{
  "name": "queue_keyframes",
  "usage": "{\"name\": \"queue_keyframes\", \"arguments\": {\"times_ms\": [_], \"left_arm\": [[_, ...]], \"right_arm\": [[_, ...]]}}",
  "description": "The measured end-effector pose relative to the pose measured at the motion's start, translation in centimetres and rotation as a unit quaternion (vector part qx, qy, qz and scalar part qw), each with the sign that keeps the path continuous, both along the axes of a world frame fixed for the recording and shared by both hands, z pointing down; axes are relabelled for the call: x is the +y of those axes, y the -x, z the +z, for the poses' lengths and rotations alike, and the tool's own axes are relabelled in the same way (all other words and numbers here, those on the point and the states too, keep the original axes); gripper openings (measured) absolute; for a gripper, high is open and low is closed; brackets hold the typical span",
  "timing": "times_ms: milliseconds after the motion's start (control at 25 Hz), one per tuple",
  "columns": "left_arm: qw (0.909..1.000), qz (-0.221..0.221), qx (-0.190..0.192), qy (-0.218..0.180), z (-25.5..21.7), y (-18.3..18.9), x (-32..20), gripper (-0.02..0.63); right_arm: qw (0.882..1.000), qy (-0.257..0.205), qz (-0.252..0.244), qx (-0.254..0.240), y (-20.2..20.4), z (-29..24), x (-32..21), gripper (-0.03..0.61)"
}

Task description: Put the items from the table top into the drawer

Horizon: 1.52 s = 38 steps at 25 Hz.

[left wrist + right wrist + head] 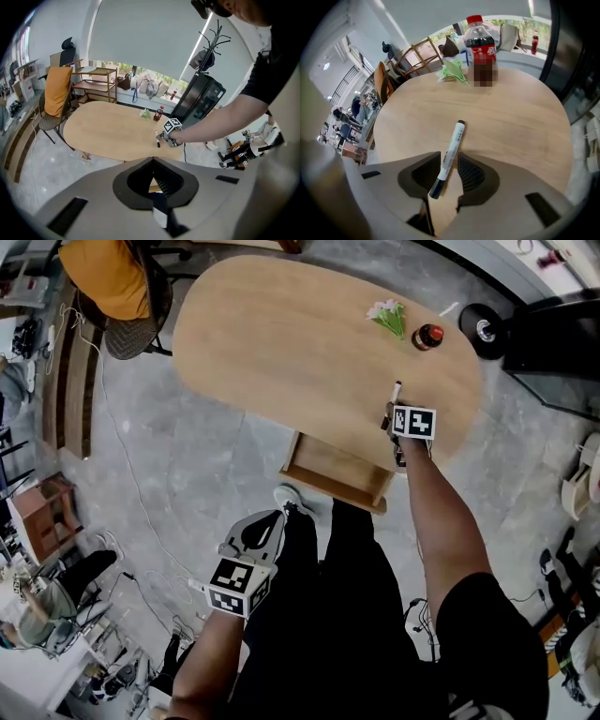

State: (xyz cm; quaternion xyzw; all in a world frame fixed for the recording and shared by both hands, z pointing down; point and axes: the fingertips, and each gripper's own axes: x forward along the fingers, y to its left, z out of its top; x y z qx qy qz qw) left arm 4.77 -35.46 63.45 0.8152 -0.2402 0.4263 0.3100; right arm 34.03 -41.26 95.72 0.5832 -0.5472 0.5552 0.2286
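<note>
- My left gripper (152, 161), smooth grey plastic, hangs low beside my black trousers (347, 615). Its jaws are pressed together with nothing between them. Behind the tips only a strip of dark cloth and part of a white shoe (291, 495) show.
- My right gripper (449, 155) is clamped on a marker (453, 140) with a white barrel and dark ends. It lies slanted, the near end over the left jaw's ribbed pocket and the far end out over the table. The print on the barrel is too small to read, and I cannot tell whether the marker touches the wood.
- The open drawer (333, 474), a shallow tray of light wood, juts from under the table's near edge, just left of my right gripper. Its back part is hidden beneath the top.
- The table (281, 343) is a long oval with a pale, even wood grain.
- At its far end a cola bottle (480, 44) with a red cap stands upright. A small bunch of flowers (454, 70), green stems and pale heads, lies just beside it.
- Beyond are a chair draped in orange cloth (56, 91), a wooden shelf (96, 82), a black cabinet (199, 101) and a coat stand (212, 40). Distant figures are too small to make out.
</note>
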Motion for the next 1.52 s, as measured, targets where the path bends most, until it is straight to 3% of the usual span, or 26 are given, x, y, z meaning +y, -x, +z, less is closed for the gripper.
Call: {"name": "queue_keyframes", "arguments": {"times_ms": [160, 480, 920, 1280, 1400, 1520], "left_arm": [[1.0000, 0.000, -0.001, 0.002, 0.4, 0.3, -0.6, 0.002], [0.9998, 0.018, 0.006, -0.005, 0.2, -0.5, -1.9, 0.002], [0.9970, 0.064, 0.041, -0.014, -0.8, -0.2, -1.5, 0.002], [0.9895, 0.113, 0.088, -0.019, -1.7, 2.5, -0.6, 0.002], [0.9880, 0.126, 0.087, -0.015, -1.2, 5.1, 0.1, 0.002], [0.9880, 0.132, 0.079, -0.002, -0.1, 7.5, 1.0, 0.002]], "right_arm": [[0.999, 0.020, 0.028, -0.010, 0.2, 1.1, 0.4, 0.101], [0.999, 0.030, 0.032, -0.008, -0.1, 0.9, 0.8, 0.061], [0.999, -0.036, 0.029, -0.003, 1.0, -5.2, 2.7, 0.061], [0.995, -0.094, 0.021, 0.022, 7.8, -14.3, 8.0, 0.061], [0.996, -0.080, -0.008, 0.035, 12.4, -14.2, 10.8, 0.060], [0.996, -0.038, -0.072, 0.040, 17.6, -11.9, 13.8, 0.061]]}}
